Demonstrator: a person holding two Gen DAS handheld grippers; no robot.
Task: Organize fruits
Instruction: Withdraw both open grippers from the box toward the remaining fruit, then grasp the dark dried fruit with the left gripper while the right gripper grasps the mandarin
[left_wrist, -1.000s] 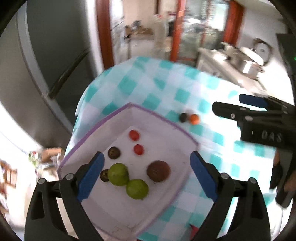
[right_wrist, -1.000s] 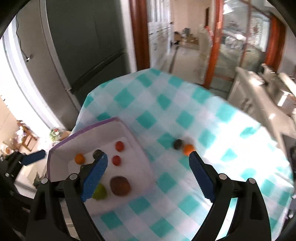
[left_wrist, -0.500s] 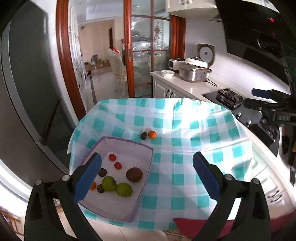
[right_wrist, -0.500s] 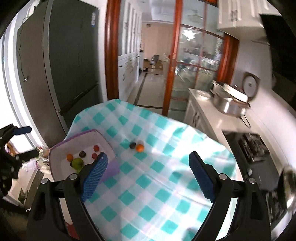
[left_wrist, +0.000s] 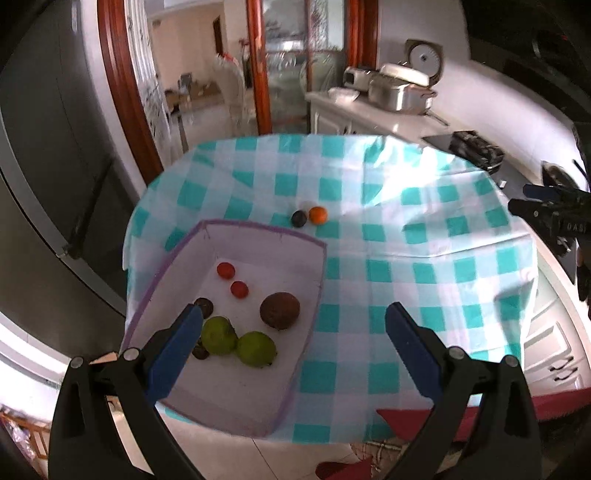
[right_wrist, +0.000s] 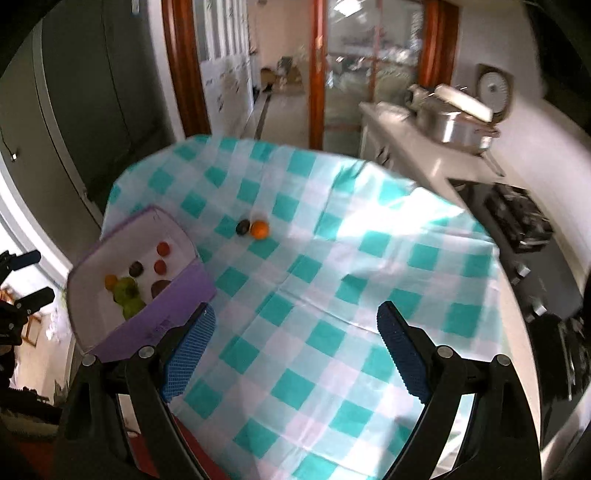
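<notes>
A purple-rimmed white box (left_wrist: 258, 230) sits at the table's left side and holds two green fruits (left_wrist: 236, 341), a brown fruit (left_wrist: 279, 309), two small red ones (left_wrist: 232, 279) and dark ones. It also shows in the right wrist view (right_wrist: 173, 291). An orange fruit (left_wrist: 318, 215) and a dark fruit (left_wrist: 299, 218) lie together on the checked cloth beyond the box; they also show in the right wrist view (right_wrist: 259, 229). My left gripper (left_wrist: 293, 314) is open and empty above the box's near side. My right gripper (right_wrist: 295, 317) is open and empty above the cloth.
The table wears a teal and white checked cloth (left_wrist: 406, 236). A dark fridge (left_wrist: 44, 147) stands to the left. A counter with a steel pot (left_wrist: 399, 94) and a stove (left_wrist: 476, 147) runs along the right. The right gripper shows at the left wrist view's right edge (left_wrist: 546, 214).
Both grippers first pulled far back and up from the table, then came somewhat closer again. The fruits and the box have not moved. Both grippers stayed open.
</notes>
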